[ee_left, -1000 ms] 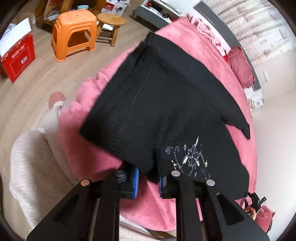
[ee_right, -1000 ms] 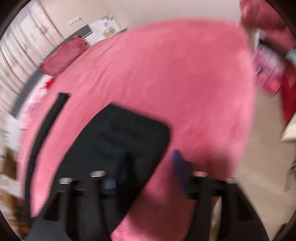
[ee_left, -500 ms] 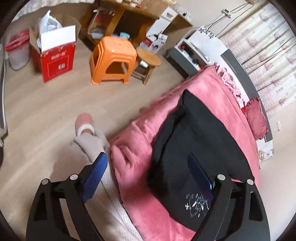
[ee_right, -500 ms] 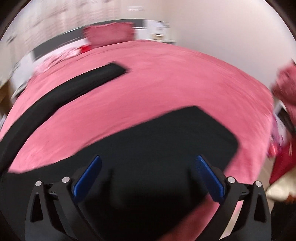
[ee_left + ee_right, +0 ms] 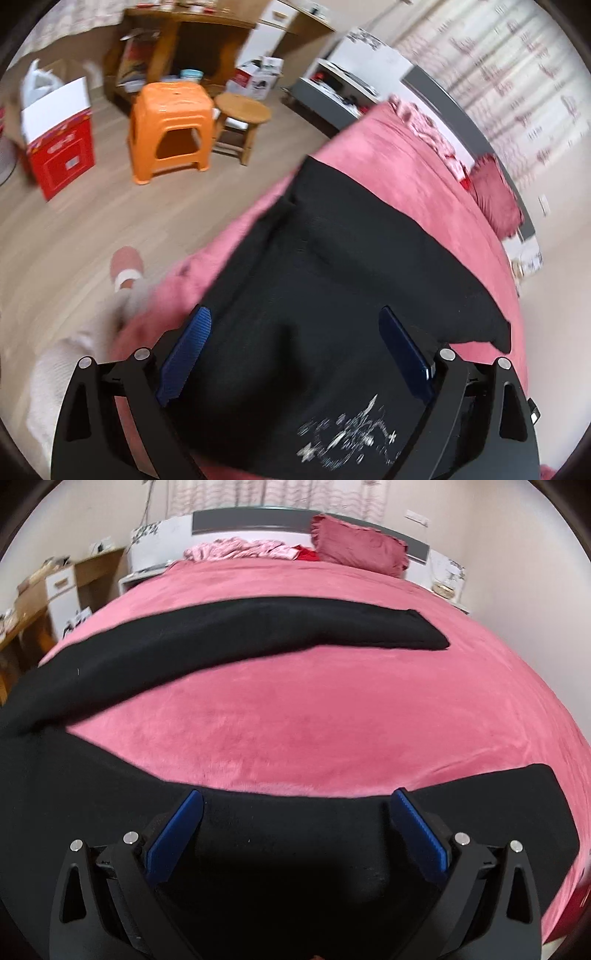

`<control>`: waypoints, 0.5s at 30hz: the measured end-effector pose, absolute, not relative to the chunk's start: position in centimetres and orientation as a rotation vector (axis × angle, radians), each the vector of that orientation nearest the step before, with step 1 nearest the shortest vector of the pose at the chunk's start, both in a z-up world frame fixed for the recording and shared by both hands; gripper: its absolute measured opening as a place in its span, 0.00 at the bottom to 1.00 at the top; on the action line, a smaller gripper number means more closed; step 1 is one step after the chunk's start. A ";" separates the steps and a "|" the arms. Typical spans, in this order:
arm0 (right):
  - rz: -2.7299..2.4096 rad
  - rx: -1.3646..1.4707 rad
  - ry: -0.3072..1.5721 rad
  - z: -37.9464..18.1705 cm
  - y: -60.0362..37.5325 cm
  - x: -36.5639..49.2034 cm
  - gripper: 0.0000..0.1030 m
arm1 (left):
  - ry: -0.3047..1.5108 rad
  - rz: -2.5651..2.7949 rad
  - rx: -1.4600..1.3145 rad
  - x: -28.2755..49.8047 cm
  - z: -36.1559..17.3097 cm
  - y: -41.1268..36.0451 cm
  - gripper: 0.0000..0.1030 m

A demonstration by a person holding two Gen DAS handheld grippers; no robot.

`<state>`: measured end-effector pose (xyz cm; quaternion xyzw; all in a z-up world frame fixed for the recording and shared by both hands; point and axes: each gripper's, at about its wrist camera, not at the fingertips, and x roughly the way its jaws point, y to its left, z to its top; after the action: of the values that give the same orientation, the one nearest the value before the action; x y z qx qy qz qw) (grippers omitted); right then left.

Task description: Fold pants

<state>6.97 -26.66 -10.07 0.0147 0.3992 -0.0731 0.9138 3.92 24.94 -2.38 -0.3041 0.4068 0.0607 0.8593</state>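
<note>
Black pants (image 5: pixel 343 258) lie on the pink bed cover (image 5: pixel 399 155), with silver embroidery (image 5: pixel 347 439) near the camera. My left gripper (image 5: pixel 293 314) hovers over the pants' upper part, its jaws opening, and the cloth lies below them unpinched. In the right wrist view the pants (image 5: pixel 258 627) spread in a V: one leg stretches across the far bed, the other runs under my right gripper (image 5: pixel 297 794). That gripper stands wide open above the nearer leg, holding nothing.
An orange plastic stool (image 5: pixel 170 125), a round wooden stool (image 5: pixel 242 114) and a red box (image 5: pixel 59 147) stand on the wood floor left of the bed. A person's leg and slipper (image 5: pixel 127 266) are at the bed's edge. A red pillow (image 5: pixel 360 546) lies by the headboard.
The left gripper let go of the lifted pants cloth, opened wide and drew back; the pants now lie flat. The right gripper opened, rolled upright and swept along the nearer leg.
</note>
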 end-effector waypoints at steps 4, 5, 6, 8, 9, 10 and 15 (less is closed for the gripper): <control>-0.078 0.178 0.834 -10.7 -29.2 7.3 0.98 | 0.877 0.089 -0.599 7.3 -3.1 23.4 0.89; -0.071 0.191 0.825 -10.8 -29.5 7.2 0.98 | 0.883 0.081 -0.585 8.2 -3.3 23.1 0.89; -0.072 0.190 0.821 -10.7 -29.5 7.1 0.98 | 0.891 0.079 -0.570 9.0 -3.5 22.8 0.89; -0.079 0.177 0.820 -10.8 -29.3 7.1 0.98 | 0.912 0.084 -0.549 10.9 -4.0 22.6 0.89; -0.082 0.173 0.819 -10.5 -28.6 7.0 0.98 | 0.918 0.085 -0.544 11.7 -4.2 22.6 0.89; -0.084 0.171 0.819 -10.5 -28.5 7.0 0.98 | 0.924 0.095 -0.535 12.7 -4.3 22.7 0.89; -0.077 0.184 0.811 -10.2 -28.2 6.4 0.98 | 0.903 0.144 -0.548 17.1 -4.4 24.8 0.91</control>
<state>6.37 -28.18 -10.23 0.0892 0.3937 -0.0372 0.9142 17.08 24.77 -4.38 -0.2611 0.4306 0.0686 0.8612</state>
